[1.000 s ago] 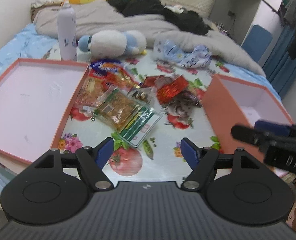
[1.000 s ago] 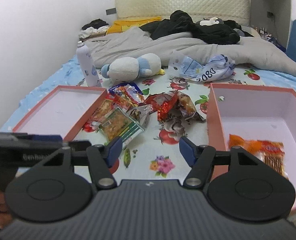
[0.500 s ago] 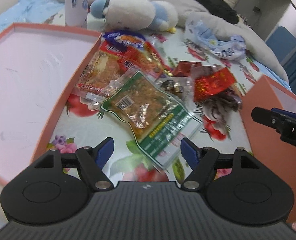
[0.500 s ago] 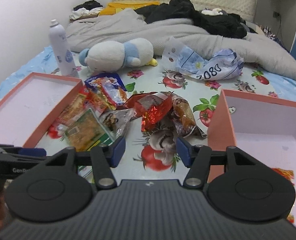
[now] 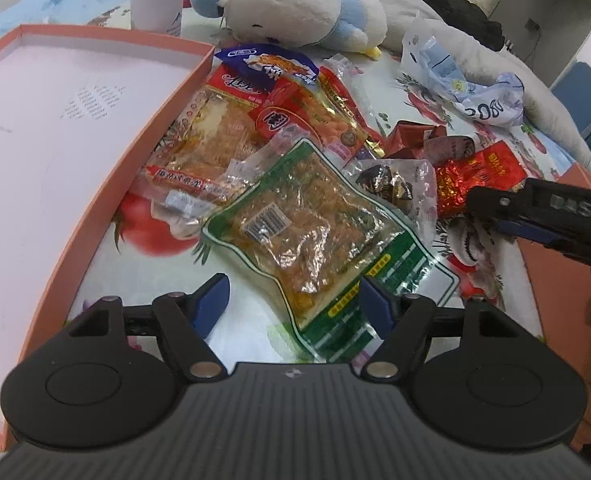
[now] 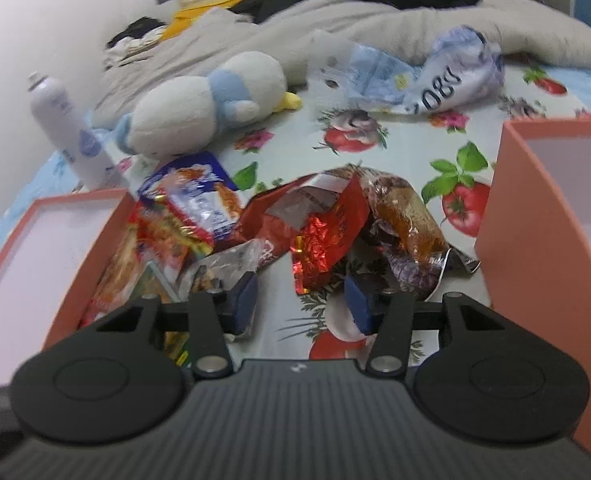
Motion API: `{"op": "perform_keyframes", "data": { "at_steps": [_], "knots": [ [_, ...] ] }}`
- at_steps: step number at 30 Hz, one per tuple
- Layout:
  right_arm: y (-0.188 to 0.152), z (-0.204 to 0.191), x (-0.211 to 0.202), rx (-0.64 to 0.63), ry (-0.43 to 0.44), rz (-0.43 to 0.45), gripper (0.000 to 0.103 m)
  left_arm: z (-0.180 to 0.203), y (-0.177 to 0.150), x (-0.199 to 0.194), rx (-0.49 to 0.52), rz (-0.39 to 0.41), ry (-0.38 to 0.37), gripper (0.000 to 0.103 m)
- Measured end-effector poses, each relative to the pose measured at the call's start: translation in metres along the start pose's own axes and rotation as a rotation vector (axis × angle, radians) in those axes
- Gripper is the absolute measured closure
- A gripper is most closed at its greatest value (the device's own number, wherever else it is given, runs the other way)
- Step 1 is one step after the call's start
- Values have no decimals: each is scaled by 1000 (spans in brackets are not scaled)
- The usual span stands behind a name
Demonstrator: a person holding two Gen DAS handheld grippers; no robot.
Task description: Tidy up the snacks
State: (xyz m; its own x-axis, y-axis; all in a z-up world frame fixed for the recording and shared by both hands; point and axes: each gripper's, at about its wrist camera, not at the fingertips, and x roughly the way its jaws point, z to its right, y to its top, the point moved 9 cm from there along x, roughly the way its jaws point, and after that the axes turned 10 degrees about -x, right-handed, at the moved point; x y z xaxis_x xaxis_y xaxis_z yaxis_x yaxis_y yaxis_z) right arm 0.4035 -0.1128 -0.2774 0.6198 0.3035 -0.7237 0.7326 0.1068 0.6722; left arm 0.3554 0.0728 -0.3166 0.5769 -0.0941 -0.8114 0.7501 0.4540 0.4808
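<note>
**Mia:** The bed has a cloth with tomatoes and flowers (image 6: 463, 200) on it, and a pile of snacks sits in the middle.

**Tom:** What is the left gripper (image 5: 291, 304) doing?

**Mia:** Its blue fingers are spread wide. The near end of the green-edged snack packet (image 5: 319, 236) lies between them, but they do not squeeze it.

**Tom:** And the right gripper (image 6: 301, 300)?

**Mia:** Its jaws have just been closing, but there is a gap between them. The low corner of the shiny red packet (image 6: 323, 240) sits just in front of that gap. Nothing is pinched.

**Tom:** What is around the pile?

**Mia:** A flat pink box (image 5: 95, 216) lies just beside the snacks on the left. A deeper pink box (image 6: 507, 216) stands on the right. Behind them lie a white and blue soft toy (image 5: 295, 12), a white bottle (image 6: 63, 120) and a crumpled plastic bag (image 6: 431, 76).
</note>
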Motion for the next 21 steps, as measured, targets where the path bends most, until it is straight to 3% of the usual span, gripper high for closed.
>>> {"op": "perform_keyframes", "data": {
  "at_steps": [3, 7, 10, 14, 17, 21],
  "knots": [
    [-4, 6, 18, 54, -12, -33, 51, 4, -1, 3, 49, -1, 23, 28],
    [-3, 9, 32, 68, -22, -36, 55, 4, -1, 5, 94, 9, 44, 38],
    [0, 11, 37, 89, -15, -20, 58, 3, -1, 6, 125, 12, 65, 49],
    [-1, 14, 45, 101, -14, -28, 77, -4, 0, 3, 120, 28, 83, 68],
    [0, 13, 42, 89, -14, -22, 78, -10, 3, 1, 98, 32, 81, 87],
    [0, 9, 31, 56, -13, -10, 80, -13, 4, -2, 66, 38, 61, 94]
  ]
}}
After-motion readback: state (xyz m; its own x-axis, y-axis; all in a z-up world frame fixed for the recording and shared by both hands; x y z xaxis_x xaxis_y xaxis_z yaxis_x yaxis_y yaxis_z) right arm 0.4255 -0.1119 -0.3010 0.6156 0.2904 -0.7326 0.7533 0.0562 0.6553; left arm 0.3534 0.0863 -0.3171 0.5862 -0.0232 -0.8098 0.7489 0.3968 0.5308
